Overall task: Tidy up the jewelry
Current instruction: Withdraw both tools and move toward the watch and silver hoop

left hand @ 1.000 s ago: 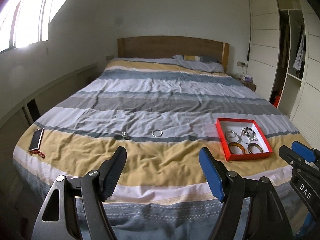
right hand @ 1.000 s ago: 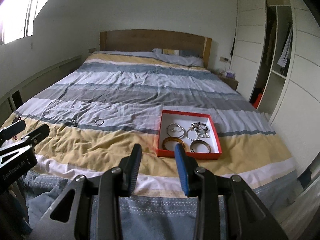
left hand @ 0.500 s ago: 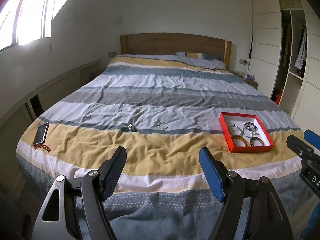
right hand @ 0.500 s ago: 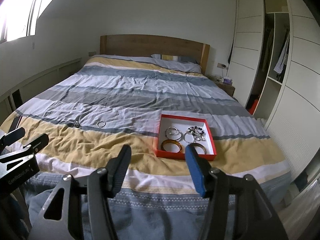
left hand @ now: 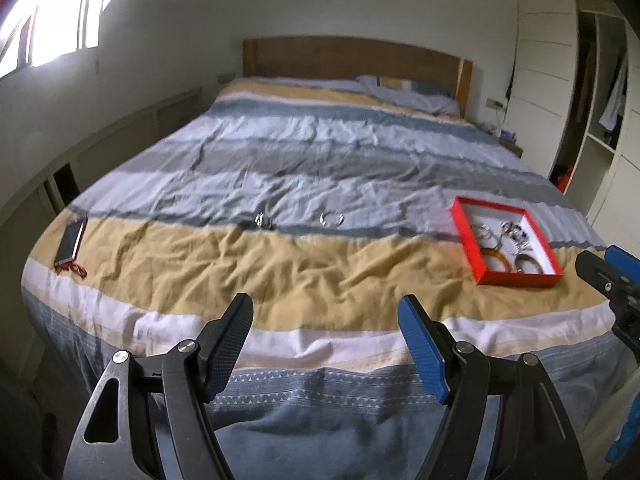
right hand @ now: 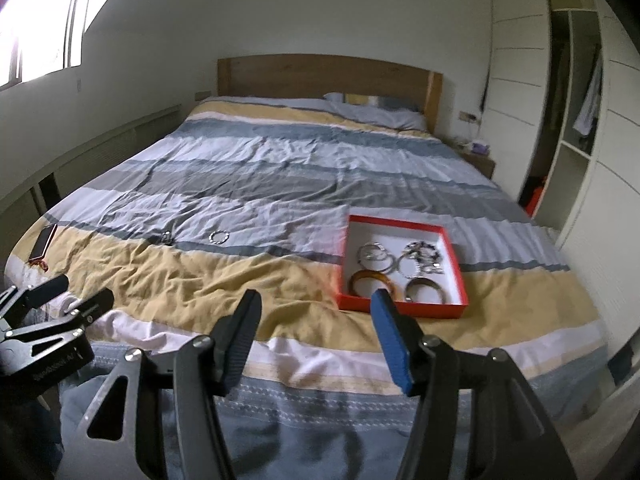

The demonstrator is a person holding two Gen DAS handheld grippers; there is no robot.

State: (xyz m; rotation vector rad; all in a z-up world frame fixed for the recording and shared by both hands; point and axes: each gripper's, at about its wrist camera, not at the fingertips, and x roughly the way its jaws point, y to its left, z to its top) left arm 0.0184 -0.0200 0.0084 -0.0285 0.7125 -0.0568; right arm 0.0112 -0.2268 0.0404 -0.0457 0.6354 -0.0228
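Observation:
A red box (right hand: 440,307) with a white floor lies on the bed's yellow stripe at the right. It holds an amber bangle (right hand: 374,282), silver bangles (right hand: 372,254) and a beaded bracelet (right hand: 424,252). Two loose pieces rest mid-bed on a grey stripe: a silver bracelet (left hand: 331,218) (right hand: 219,237) and a smaller silver piece (left hand: 263,221) (right hand: 167,237). My left gripper (left hand: 325,308) hangs open over the foot of the bed, well short of them. Just before the red box (left hand: 508,276), my right gripper (right hand: 315,300) is open and holds nothing.
A phone (left hand: 72,240) with a red cord lies near the bed's left edge. The striped duvet (left hand: 320,152) is wrinkled. A wardrobe with open shelves (right hand: 576,152) stands at the right, with a nightstand (right hand: 478,158) beside the headboard. Each gripper shows at the edge of the other's view.
My right gripper's jaws have spread wider. My left gripper has sunk a little, so the bed sits higher in its view. The jewelry and box have not moved.

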